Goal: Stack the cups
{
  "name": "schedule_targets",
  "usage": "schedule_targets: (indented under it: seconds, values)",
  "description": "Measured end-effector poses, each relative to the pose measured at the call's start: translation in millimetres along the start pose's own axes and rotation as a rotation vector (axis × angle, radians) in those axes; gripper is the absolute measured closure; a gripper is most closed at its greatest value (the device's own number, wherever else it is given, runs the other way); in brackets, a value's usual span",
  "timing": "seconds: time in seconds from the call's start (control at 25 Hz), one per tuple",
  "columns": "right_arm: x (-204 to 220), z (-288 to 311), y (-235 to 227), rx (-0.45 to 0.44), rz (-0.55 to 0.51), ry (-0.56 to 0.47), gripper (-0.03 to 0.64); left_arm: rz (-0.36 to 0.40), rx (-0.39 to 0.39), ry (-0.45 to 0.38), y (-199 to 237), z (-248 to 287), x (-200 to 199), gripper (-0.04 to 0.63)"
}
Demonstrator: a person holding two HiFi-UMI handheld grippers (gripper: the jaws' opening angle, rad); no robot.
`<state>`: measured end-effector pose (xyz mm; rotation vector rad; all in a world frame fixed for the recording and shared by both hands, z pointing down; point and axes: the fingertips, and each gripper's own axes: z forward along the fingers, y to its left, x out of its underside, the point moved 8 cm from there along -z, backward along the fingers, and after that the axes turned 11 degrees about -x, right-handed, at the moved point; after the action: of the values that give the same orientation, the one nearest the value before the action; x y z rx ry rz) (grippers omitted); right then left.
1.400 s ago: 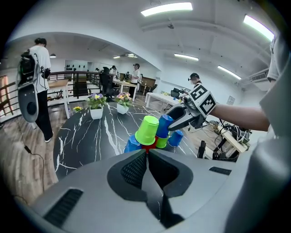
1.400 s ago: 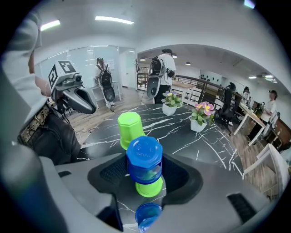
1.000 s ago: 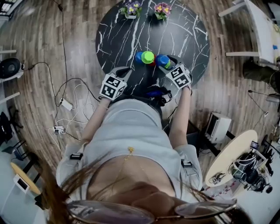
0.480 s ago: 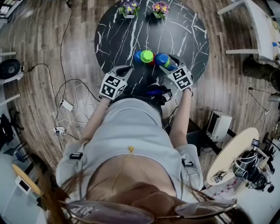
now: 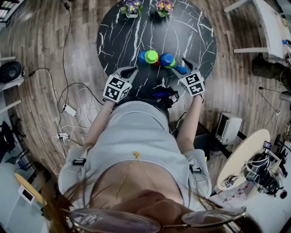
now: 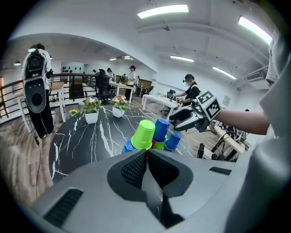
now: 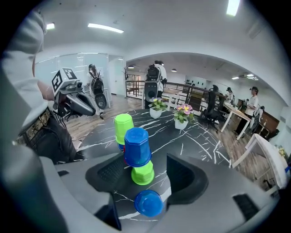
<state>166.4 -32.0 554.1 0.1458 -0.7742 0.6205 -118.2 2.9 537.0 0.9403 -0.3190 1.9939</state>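
Several plastic cups cluster upside down near the front of the black marble table (image 5: 182,27). A green cup (image 5: 152,56) tops the left group, beside a blue cup (image 5: 142,57) with a red one behind. A blue cup (image 7: 137,146) sits stacked on a green cup (image 7: 143,174). A single blue cup (image 7: 148,203) stands on the table between the jaws of my open right gripper (image 7: 150,182), untouched by the pads. My left gripper (image 6: 146,154) is shut and empty, short of the cups at the table's near left edge. It sees the right gripper (image 6: 195,116) across the cups.
Two white flower pots (image 5: 132,8) (image 5: 163,6) stand at the table's far edge. Cables and a power strip (image 5: 68,109) lie on the wooden floor to the left. White furniture (image 5: 268,27) is at the right. People stand in the office background.
My right gripper has drawn back to the right from the blue-on-green stack, and the single blue cup now shows apart from that stack. The left gripper has stayed put.
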Motion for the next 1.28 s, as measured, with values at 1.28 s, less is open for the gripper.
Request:
schedule_targets:
  seconds: [1.28]
  values:
    - [98, 13, -3, 0.162, 0.239, 0.037, 0.331, -0.016, -0.025, 0.005, -13, -5, 8, 0.558]
